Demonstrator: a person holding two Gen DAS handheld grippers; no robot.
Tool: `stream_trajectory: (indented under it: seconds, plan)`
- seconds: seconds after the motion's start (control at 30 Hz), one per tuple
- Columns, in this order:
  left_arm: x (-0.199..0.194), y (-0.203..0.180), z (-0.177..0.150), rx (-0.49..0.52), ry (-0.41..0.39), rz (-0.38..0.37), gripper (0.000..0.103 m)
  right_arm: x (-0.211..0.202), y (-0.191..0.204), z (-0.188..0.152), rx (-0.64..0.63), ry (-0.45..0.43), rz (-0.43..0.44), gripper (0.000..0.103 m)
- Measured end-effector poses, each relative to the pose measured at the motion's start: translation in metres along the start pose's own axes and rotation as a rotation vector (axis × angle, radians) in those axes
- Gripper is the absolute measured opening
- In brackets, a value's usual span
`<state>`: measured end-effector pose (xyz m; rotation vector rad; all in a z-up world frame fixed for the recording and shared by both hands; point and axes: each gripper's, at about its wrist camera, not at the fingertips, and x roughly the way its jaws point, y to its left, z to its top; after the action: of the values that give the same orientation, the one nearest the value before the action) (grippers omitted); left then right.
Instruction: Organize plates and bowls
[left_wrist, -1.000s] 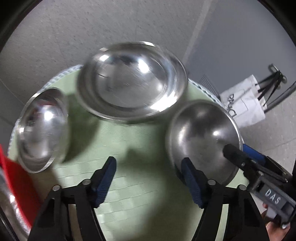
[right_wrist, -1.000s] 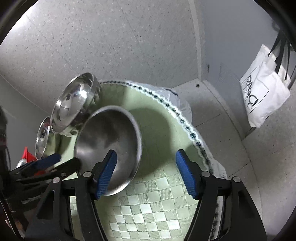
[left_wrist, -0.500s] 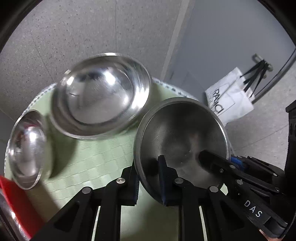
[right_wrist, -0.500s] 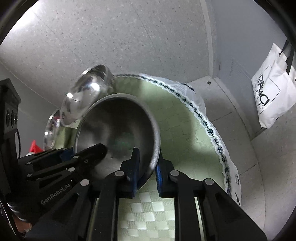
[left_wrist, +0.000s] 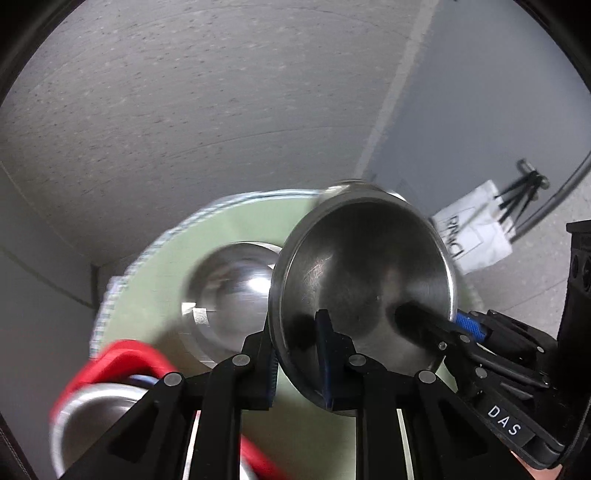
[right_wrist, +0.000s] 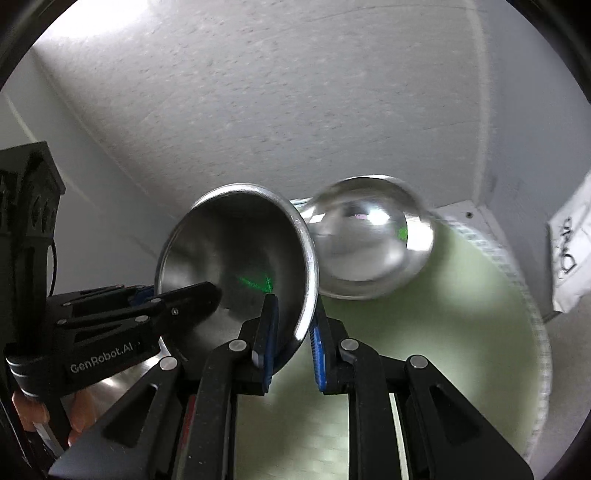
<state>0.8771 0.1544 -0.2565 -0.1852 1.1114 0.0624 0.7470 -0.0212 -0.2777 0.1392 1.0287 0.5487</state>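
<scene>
Left wrist view: dull, scuffed steel bowl (left_wrist: 362, 280), apparently tilted; both hand-held grippers (left_wrist: 295, 354) clamped on rim.

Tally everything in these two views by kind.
Steel dishes: 3 (held bowl, resting bowl, blurred dish)
Red rack: 1
Green mat: 1
White bag: 1
Total: 6

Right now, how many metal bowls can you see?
3: one bowl held by both grippers, one shiny bowl on the green mat, one bowl inside the red rack. Others may be hidden.
</scene>
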Motion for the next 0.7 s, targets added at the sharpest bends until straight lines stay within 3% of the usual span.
stream_trajectory:
  seconds: [0.27,0.5,0.7]
  plan:
    - [0.027,0.059,0.012,-0.023,0.078,0.039,0.015,0.065,0.045,-0.001,0.016,0.077,-0.018,0.016]
    - [0.070,0.070,0.026,0.011,0.121,0.050,0.017,0.098,0.048,-0.010,0.054,0.116,-0.083,0.017]
    - [0.085,0.069,0.033,0.032,0.117,0.063,0.021,0.100,0.046,-0.012,0.061,0.114,-0.121,0.020]
